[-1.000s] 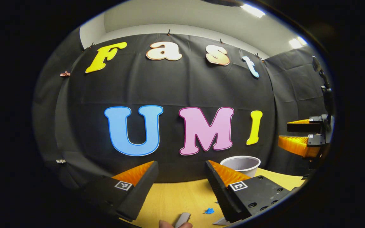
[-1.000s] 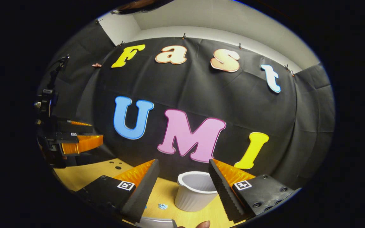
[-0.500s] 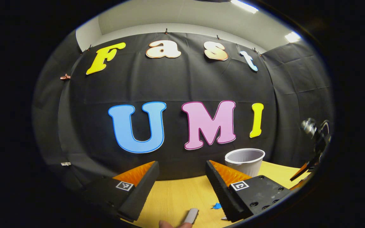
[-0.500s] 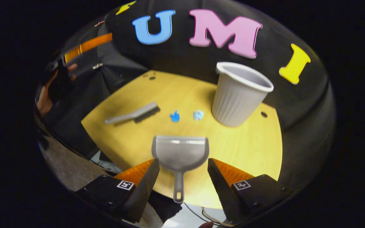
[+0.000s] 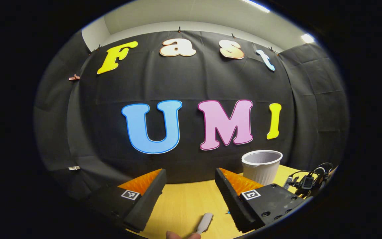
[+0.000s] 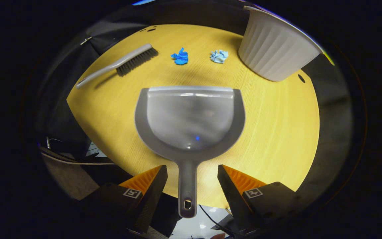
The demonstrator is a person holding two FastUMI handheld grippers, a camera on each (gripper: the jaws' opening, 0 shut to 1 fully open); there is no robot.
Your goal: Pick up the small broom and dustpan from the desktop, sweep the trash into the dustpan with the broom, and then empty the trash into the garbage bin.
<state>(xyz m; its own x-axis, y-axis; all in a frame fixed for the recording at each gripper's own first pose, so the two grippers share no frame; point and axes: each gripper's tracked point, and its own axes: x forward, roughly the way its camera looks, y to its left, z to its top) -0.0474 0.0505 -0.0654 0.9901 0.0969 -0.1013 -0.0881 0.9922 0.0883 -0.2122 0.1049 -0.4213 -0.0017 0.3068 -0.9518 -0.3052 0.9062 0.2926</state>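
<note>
In the right gripper view, a grey dustpan (image 6: 189, 121) lies flat on the yellow desktop (image 6: 277, 126), its handle (image 6: 187, 189) pointing toward me between the fingers of my right gripper (image 6: 191, 176), which stands open above it. The grey broom (image 6: 118, 64) lies at the far left. A blue scrap (image 6: 180, 56) and a pale blue scrap (image 6: 219, 56) lie beyond the dustpan. The white ribbed bin (image 6: 274, 49) stands at the far right. My left gripper (image 5: 189, 181) is open over the desk, with the tip of the broom handle (image 5: 205, 222) below it and the bin (image 5: 261, 166) to its right.
The desk's near edge runs under the dustpan handle, with cables (image 6: 75, 159) and floor below it. In the left gripper view, a cabled device (image 5: 307, 182) sits low at the right edge. Black cloth walls the booth behind the desk.
My right gripper has tilted down and closed in on the dustpan, so its handle now lies between the open fingers. My left gripper has drifted slightly left.
</note>
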